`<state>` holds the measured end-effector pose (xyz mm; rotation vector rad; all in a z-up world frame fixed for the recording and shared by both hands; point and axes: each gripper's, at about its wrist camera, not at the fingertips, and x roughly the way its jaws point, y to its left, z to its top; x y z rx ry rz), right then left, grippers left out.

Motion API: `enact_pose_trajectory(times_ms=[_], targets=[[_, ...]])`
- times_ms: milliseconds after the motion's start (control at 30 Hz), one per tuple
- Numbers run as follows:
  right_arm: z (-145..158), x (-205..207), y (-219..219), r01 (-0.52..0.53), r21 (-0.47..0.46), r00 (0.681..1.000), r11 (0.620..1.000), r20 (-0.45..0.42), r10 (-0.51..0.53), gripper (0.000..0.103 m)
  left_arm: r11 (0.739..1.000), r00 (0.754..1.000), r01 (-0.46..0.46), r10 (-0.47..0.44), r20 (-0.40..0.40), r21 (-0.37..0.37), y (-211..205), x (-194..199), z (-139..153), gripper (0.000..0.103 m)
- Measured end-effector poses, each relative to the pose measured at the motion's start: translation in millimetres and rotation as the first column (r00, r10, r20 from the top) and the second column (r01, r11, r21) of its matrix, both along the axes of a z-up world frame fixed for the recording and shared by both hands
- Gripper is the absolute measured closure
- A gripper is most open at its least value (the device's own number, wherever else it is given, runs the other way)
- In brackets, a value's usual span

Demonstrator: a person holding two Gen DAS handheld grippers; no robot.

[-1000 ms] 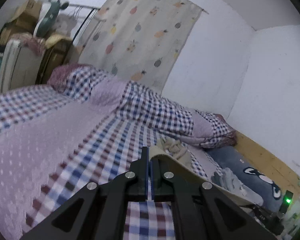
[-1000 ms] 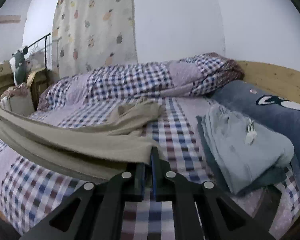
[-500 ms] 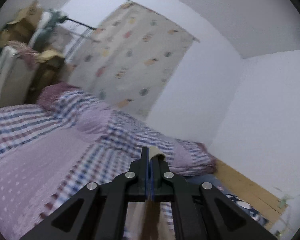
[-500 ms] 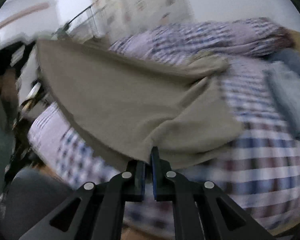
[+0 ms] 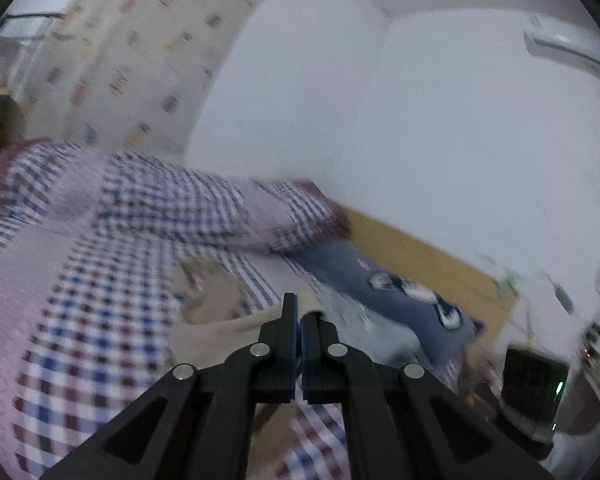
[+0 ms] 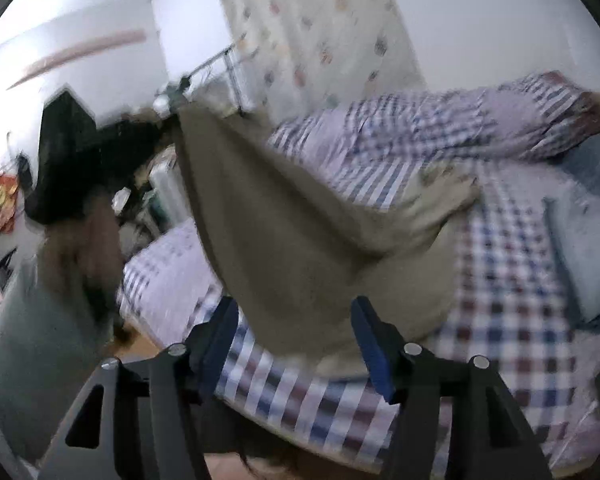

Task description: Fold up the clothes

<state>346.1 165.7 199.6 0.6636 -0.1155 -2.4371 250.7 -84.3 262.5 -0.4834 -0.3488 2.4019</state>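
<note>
A beige garment (image 6: 300,232) hangs in the air over the checked bed sheet (image 6: 512,280), its far end trailing on the bed. My left gripper (image 5: 299,309) is shut, and beige cloth (image 5: 220,332) runs under it and between its fingers. In the right wrist view that gripper (image 6: 168,120) holds the garment's top corner high at the left, with the person's hand (image 6: 84,236) behind it. My right gripper (image 6: 296,336) has its jaws opening. The garment's lower edge hangs between them, and the blue pads do not press on it.
A folded pale blue pile (image 6: 588,248) lies on the bed's right side beside a dark blue pillow (image 5: 380,280). A rolled checked quilt (image 5: 172,204) lines the wall. A wooden headboard (image 5: 420,256), a fruit-print curtain (image 5: 132,60) and cluttered shelves (image 6: 148,184) border the bed.
My right gripper has gone from shut on the garment's edge to open, letting the cloth go. The left gripper has risen and swung right, lifting its corner of the garment.
</note>
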Motion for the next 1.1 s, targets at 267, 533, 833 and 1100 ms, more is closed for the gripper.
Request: enact_pose_trajectory(times_ms=[267,533,833,1100], targets=[[1.9,44.8,-53.0,0.123,0.098,0.950,0.988,-0.298,-0.089,0.025,0.972,0.978,0.191,-0.176,0.114,-0.138,64.2,15.0,-19.2,0.103],[-27.5,23.8,-64.6,0.203,0.132,0.939,0.970,-0.307,-0.155,0.035,0.964,0.952,0.251,-0.231,0.200,-0.082,72.1,11.2,-41.9,0.103],[-37.0,8.6,-42.7,0.219,0.090,0.959,0.972,-0.206,-0.197,0.091,0.956,0.934,0.293,-0.283,0.218,-0.015,74.2,7.0,-52.9,0.098],[-22.3,17.0,-21.4,0.180,0.039,0.965,0.983,-0.200,-0.168,0.099,0.961,0.943,0.274,-0.273,0.192,0.022,58.3,14.6,-49.5,0.048]])
